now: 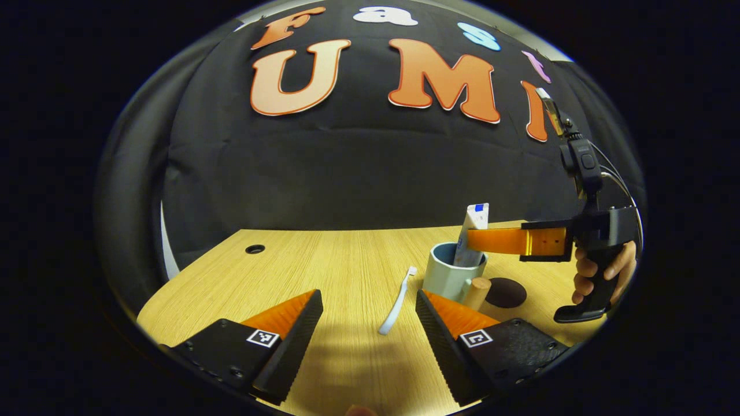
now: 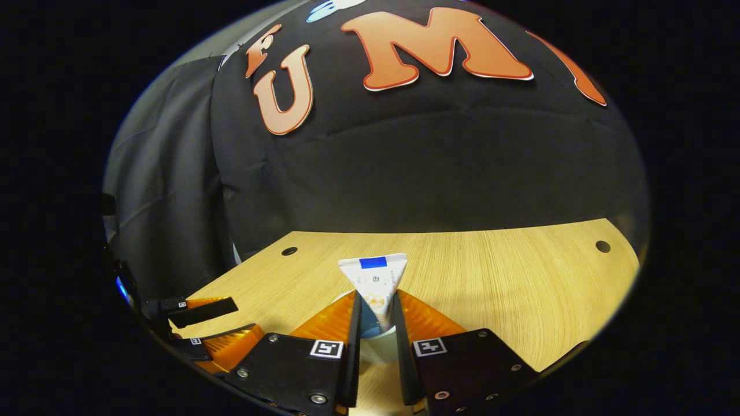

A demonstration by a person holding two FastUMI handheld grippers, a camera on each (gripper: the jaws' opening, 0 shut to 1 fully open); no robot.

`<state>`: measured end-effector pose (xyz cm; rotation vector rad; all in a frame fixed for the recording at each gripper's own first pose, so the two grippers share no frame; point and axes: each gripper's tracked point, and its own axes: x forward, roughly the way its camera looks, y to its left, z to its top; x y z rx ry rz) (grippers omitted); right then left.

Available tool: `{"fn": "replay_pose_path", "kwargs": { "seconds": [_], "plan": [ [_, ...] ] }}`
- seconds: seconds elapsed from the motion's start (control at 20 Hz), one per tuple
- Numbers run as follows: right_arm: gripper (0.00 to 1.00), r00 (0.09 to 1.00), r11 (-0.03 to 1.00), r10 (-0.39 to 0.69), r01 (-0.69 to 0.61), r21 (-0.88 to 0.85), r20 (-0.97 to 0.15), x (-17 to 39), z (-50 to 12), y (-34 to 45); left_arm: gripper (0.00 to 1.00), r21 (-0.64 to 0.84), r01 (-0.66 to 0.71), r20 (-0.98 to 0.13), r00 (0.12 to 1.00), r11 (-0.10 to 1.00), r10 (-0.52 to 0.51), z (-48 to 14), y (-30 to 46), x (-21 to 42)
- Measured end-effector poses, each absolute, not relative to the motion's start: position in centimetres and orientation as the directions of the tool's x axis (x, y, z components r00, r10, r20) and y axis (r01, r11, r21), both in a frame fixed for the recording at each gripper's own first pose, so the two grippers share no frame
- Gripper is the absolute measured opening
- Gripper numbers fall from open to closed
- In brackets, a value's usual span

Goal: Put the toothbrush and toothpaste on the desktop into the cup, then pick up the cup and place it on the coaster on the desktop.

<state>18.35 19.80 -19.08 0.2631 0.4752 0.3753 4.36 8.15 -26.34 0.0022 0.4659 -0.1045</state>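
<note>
A white toothbrush (image 1: 398,300) lies flat on the wooden table (image 1: 324,260), just ahead of my left gripper (image 1: 367,315), which is open and holds nothing. To its right stands a pale cup (image 1: 448,277) with a wooden handle (image 1: 477,292). A white toothpaste tube (image 1: 475,231) stands tilted in the cup, its flat end up. My right gripper (image 1: 471,240) reaches in from the right, held by a hand (image 1: 601,271). In the right gripper view its fingers press on the toothpaste tube (image 2: 376,283) above the cup (image 2: 378,349). A dark round coaster (image 1: 506,292) lies right of the cup.
Small cable holes sit in the table (image 2: 520,277) at the far left (image 1: 254,249) and the far right (image 2: 602,247). The black cloth wall closes the back of the table. The table's rounded left edge (image 1: 167,277) is close to my left gripper.
</note>
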Motion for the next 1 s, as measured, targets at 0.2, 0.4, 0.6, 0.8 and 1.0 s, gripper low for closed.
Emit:
{"fn": "replay_pose_path", "kwargs": {
  "seconds": [0.2, 0.4, 0.6, 0.8, 1.0],
  "plan": [
    [0.37, 0.831, 0.909, 0.398, -0.3, 0.288, -0.39, 17.6, -17.5, 18.1, 0.97, -0.013, 0.135, -0.489, 0.864, 0.991, -0.124, -28.3, 7.2, 6.2],
    [0.5, 0.857, 0.921, 0.379, -0.309, 0.238, -0.35, 16.4, -14.9, 15.8, 0.97, 0.015, 0.188, -0.556, 0.818, 0.982, -0.148, -31.1, 6.2, 8.1],
    [0.63, 0.89, 0.929, 0.355, -0.3, 0.217, -0.287, 15.6, -11.4, 13.1, 0.96, 0.04, 0.247, -0.605, 0.777, 0.968, -0.173, -32.9, 5.2, 9.8],
    [0.77, 0.918, 0.941, 0.322, -0.284, 0.184, -0.233, 14.6, -8.3, 10.2, 0.96, 0.033, 0.282, -0.651, 0.734, 0.959, -0.194, -35.1, 4.6, 11.4],
    [0.78, 0.937, 0.951, 0.293, -0.264, 0.163, -0.192, 13.7, -6.4, 7.9, 0.84, 0.015, 0.316, -0.69, 0.69, 0.949, -0.219, -36.7, 4.0, 12.3]
  ]
}}
